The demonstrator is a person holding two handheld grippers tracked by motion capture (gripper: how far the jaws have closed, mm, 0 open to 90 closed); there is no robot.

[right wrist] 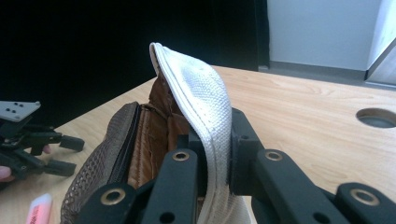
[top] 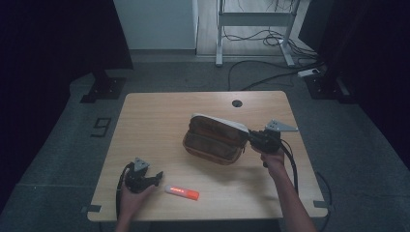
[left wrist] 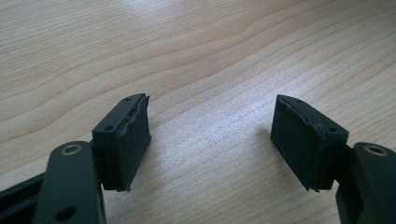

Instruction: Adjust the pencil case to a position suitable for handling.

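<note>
A brown pouch (top: 212,140) with a mesh side and a white fabric flap (right wrist: 201,93) lies at the table's middle. My right gripper (top: 251,137) is shut on the flap's edge and holds it up, so the pouch's brown inside (right wrist: 159,130) shows. A white and orange tube (top: 182,192) lies near the front edge. My left gripper (top: 158,177) rests low at the front left, just left of the tube, and stands open with bare wood between its pads (left wrist: 133,140). In the right gripper view the left gripper (right wrist: 67,154) appears far left, with the tube's end (right wrist: 38,210) below it.
The wooden table (top: 159,111) has a round cable hole (top: 237,103) at its far edge. Cables trail from both grippers over the front edge. On the floor beyond stand a white desk frame (top: 254,19) and loose cables.
</note>
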